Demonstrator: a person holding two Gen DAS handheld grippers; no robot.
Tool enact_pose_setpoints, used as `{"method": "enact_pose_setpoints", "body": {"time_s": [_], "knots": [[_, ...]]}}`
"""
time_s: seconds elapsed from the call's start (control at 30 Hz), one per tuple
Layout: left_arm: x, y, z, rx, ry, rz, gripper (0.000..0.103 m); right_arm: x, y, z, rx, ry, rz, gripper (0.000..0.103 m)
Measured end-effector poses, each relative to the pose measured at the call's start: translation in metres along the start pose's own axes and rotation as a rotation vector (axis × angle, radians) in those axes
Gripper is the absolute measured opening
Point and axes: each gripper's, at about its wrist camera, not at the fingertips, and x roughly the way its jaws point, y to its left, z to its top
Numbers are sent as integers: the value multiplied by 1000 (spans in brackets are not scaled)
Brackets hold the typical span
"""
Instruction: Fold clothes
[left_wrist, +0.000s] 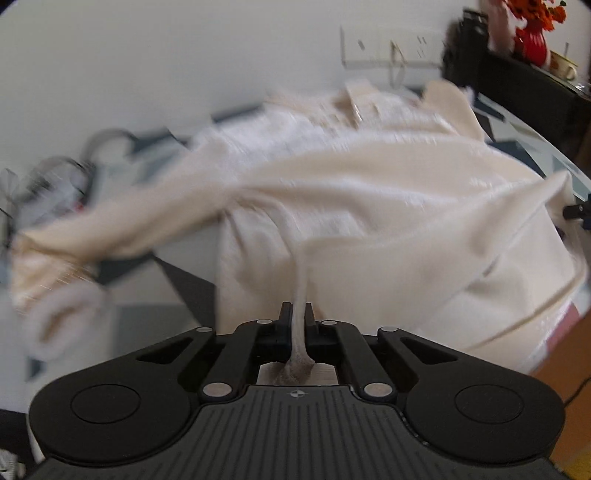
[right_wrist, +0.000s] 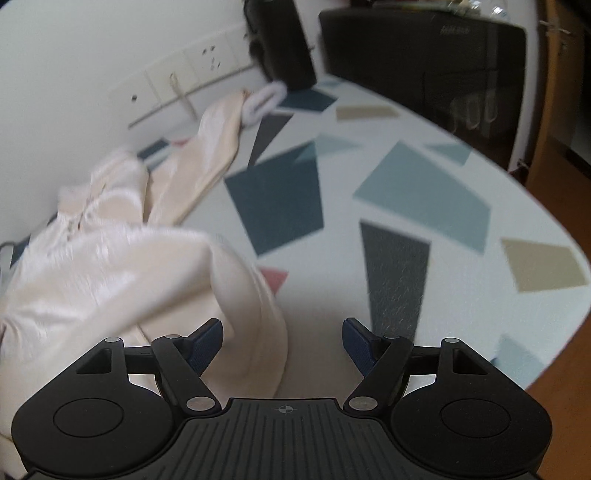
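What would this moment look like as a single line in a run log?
left hand-held gripper: shut on cream garment, lifting edge | right hand-held gripper: open, holding nothing | patterned table: garment partly spread

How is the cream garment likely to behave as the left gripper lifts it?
Probably floppy: the cream garment drapes and bunches from the pinch in the left gripper. Its sheen suggests it may slide on the patterned table. The right gripper is open, so one side hangs unsupported.

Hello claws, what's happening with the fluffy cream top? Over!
Left claw shut on cream top, pinching a thin fold. Right claw open, empty, beside the top's edge. Top crumpled on patterned table, unfolded. Nothing blocking.
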Motion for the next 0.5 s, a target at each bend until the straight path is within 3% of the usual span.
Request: {"method": "enact_pose_setpoints", "body": {"time_s": [0.1, 0.17, 0.3, 0.33, 0.4, 0.5], "knots": [[-28, 8, -7, -55, -92, 122, 4, 2, 9, -2, -41, -40, 18, 72], [-39, 17, -16, -115, -120, 186, 4, 2, 19, 0, -68, -61, 44, 66], [-26, 10, -22, -43, -74, 148, 9, -6, 46, -1, -174, -105, 127, 54], [-23, 8, -23, -25, -63, 138, 10, -8, 49, -2, -184, -111, 128, 46], [-17, 4, -26, 11, -40, 119, 16, -12, 55, -4, -204, -123, 132, 40], [-8, -1, -30, 65, -6, 91, 46, -16, 58, -7, -207, -122, 121, 40]]}}
